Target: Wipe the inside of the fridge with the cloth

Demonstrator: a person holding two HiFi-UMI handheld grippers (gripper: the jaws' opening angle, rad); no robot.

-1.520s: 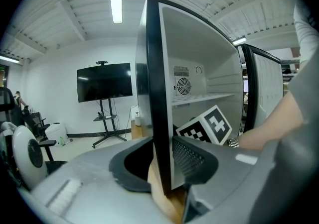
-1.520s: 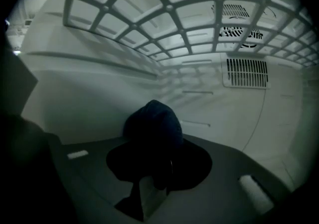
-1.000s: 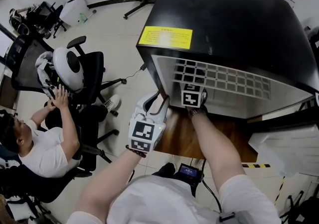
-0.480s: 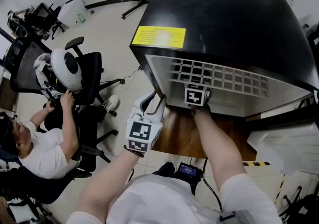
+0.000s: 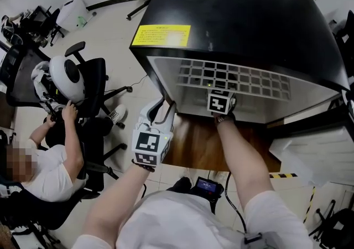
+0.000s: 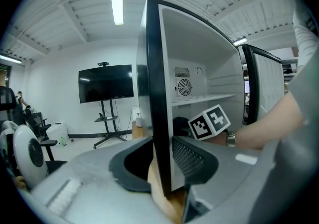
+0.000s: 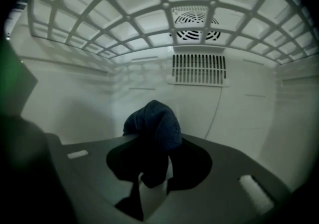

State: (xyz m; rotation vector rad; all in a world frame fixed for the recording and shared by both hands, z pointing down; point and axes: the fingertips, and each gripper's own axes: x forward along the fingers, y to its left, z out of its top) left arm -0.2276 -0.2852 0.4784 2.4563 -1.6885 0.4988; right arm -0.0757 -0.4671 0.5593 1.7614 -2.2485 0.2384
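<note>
The black fridge [image 5: 238,15] stands open toward me, white inside, with a wire shelf [image 5: 232,79] across it. My right gripper reaches in under that shelf; from the head view only its marker cube [image 5: 220,102] shows. In its own view the right gripper [image 7: 153,161] is shut on a bunched dark blue cloth [image 7: 155,121], close to the back wall below the vent grille [image 7: 198,68]. My left gripper [image 5: 164,110] sits at the fridge's front left corner. Its jaws straddle and clamp the edge of the left side wall [image 6: 154,93].
A person sits on an office chair [image 5: 50,159] to the left, beside a white rounded device [image 5: 66,76]. Wooden flooring [image 5: 204,148] lies in front of the fridge. A TV on a stand [image 6: 105,83] is across the room. The fridge door [image 6: 264,83] hangs open at right.
My right gripper has slid to the right inside the fridge with the cloth in it. The left gripper stays on the side wall. The head view has shifted a little.
</note>
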